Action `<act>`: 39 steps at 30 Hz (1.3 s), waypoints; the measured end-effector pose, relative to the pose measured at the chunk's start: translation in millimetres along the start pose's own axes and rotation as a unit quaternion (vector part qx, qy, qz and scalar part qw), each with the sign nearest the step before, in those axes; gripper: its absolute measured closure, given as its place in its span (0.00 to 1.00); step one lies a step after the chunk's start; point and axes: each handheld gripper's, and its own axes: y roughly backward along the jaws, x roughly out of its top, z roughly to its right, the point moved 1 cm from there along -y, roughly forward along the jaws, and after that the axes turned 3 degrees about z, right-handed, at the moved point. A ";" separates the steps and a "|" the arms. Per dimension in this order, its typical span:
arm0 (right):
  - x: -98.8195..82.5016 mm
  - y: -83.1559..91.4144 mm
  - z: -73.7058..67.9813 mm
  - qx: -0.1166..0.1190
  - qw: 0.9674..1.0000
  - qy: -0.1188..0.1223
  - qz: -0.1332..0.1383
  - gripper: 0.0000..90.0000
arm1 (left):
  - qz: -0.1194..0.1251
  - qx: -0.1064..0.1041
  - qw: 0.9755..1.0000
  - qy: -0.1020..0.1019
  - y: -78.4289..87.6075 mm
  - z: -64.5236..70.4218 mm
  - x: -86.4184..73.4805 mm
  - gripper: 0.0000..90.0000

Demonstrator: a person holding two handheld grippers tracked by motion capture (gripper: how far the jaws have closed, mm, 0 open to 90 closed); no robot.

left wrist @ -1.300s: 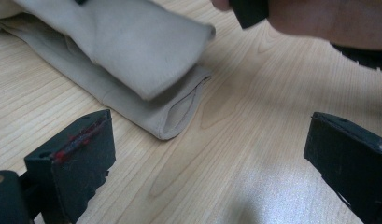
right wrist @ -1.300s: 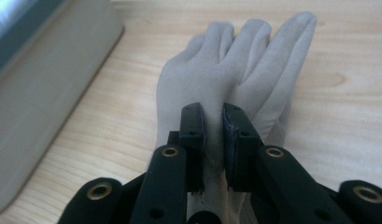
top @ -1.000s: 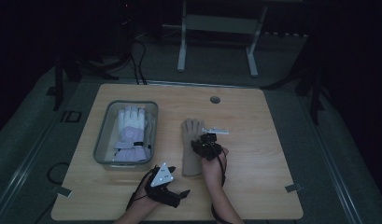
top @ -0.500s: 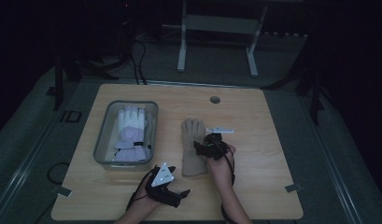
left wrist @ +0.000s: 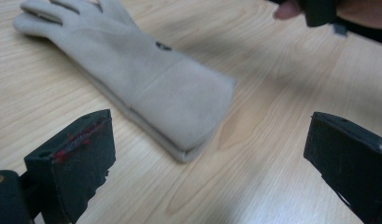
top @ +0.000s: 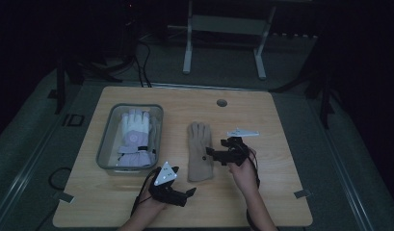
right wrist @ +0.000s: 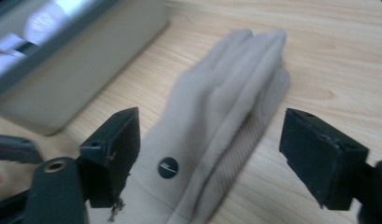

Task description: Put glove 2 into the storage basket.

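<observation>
Beige glove (top: 200, 151) lies flat in the middle of the wooden table (top: 281, 197), fingers pointing away from the person and cuff toward them, just beside the clear plastic bin (top: 107, 144) on its left but not touching it. It looks like two beige gloves stacked as a pair: in the left gripper view a second layer shows under the cuff edge, and in the right gripper view a ribbed palm peeks out beneath the top one with its small dark round logo (right wrist: 168, 168). That stacking probably keeps the pair together for handling as one.

The right gripper (top: 216, 153) hovers over the glove's right edge near the middle, jaws wide apart and straddling the hand part, holding nothing; this reads as lining up for a pinch. The left gripper (top: 189, 193) rests low near the table's front edge, just short of the cuff, jaws likewise spread and empty, aimed at the cuff as if ready to assist.

Inside the bin lies one white glove (top: 134, 131) with a pale purple cuff. Count: two grippers, one bin, one white glove, apparently two beige gloves. A small white object (top: 242, 132) sits on the table beyond the right gripper; I cannot tell what it is.
</observation>
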 end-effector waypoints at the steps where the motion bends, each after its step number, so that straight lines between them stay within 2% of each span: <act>1: 2.2 2.2 1.8 0.012 1.000 -0.005 -0.004 0.20 | -0.004 0.002 1.000 0.002 -0.2 -0.4 1.7 0.03; 4: 7.2 6.1 4.4 0.012 1.000 -0.008 -0.011 0.17 | -0.026 0.031 0.999 0.001 -1.6 -1.7 8.2 0.03; 6: 10.3 6.7 5.7 0.019 1.000 -0.017 -0.012 0.16 | -0.039 0.054 0.998 -0.011 -3.6 -1.2 12.4 0.03; 9: 13.5 6.6 3.2 0.009 1.000 0.005 -0.010 0.15 | -0.046 0.059 0.997 -0.015 -6.0 -0.2 19.0 0.06; 10: 14.7 4.9 3.5 -0.001 1.000 0.008 -0.013 0.16 | -0.049 0.055 0.997 -0.013 -8.2 -0.2 21.2 0.06; 11: 15.7 3.1 3.6 0.001 1.000 0.010 -0.013 0.16 | -0.057 0.056 0.997 -0.013 -10.6 -0.8 23.9 0.06; 13: 18.4 -1.3 4.4 0.002 1.000 0.004 -0.013 0.16 | -0.056 0.045 0.997 -0.015 -13.0 -1.4 27.2 0.07; 14: 20.2 -3.7 4.6 0.009 1.000 0.002 -0.015 0.16 | -0.053 0.046 0.997 -0.023 -13.9 -1.1 28.5 0.09; 16: 24.4 -9.6 6.7 0.006 1.000 -0.004 -0.017 0.16 | -0.052 0.035 0.997 -0.034 -16.0 -0.4 30.0 0.16; 19: 30.9 -18.2 8.9 0.010 1.000 -0.014 -0.016 0.15 | -0.065 0.018 0.997 -0.048 -19.9 -0.1 28.9 0.17; 21: 34.4 -23.5 10.1 0.009 1.000 -0.018 -0.016 0.13 | -0.073 0.008 0.995 -0.066 -21.5 0.6 26.5 0.25; 23: 36.4 -30.4 13.8 0.009 0.999 -0.028 -0.024 0.13 | -0.089 0.005 0.992 -0.085 -25.0 1.1 24.2 0.25; 25: 36.7 -38.1 16.6 -0.003 0.999 -0.027 -0.030 0.15 | -0.102 0.003 0.990 -0.099 -28.9 2.5 21.8 0.25; 26: 36.0 -42.7 18.5 -0.004 0.999 -0.032 -0.034 0.15 | -0.107 -0.001 0.989 -0.104 -30.6 2.9 20.7 0.25; 29: 32.7 -55.3 22.5 -0.032 0.998 -0.027 -0.048 0.18 | -0.119 -0.002 0.987 -0.110 -37.0 2.6 17.9 0.25; 33: 26.5 -71.6 26.6 -0.037 0.996 -0.038 -0.066 0.18 | -0.142 -0.010 0.983 -0.117 -47.6 0.7 15.5 0.25; 34: 23.9 -76.7 27.0 -0.049 0.995 -0.042 -0.075 0.17 | -0.146 -0.013 0.982 -0.120 -49.2 0.5 15.5 0.25; 36: 20.1 -82.6 27.5 -0.042 0.994 -0.041 -0.087 0.22 | -0.153 -0.008 0.980 -0.130 -52.0 1.0 15.6 0.29; 37: 18.1 -84.9 27.9 -0.042 0.994 -0.043 -0.090 0.23 | -0.150 -0.011 0.980 -0.131 -52.8 1.0 15.9 0.31; 38: 16.3 -86.7 27.8 -0.045 0.993 -0.038 -0.099 0.30 | -0.151 -0.012 0.979 -0.133 -53.4 0.5 16.6 0.32; 39: 14.7 -88.0 28.3 -0.039 0.993 -0.038 -0.107 0.32 | -0.152 -0.009 0.979 -0.138 -54.0 0.2 17.4 0.35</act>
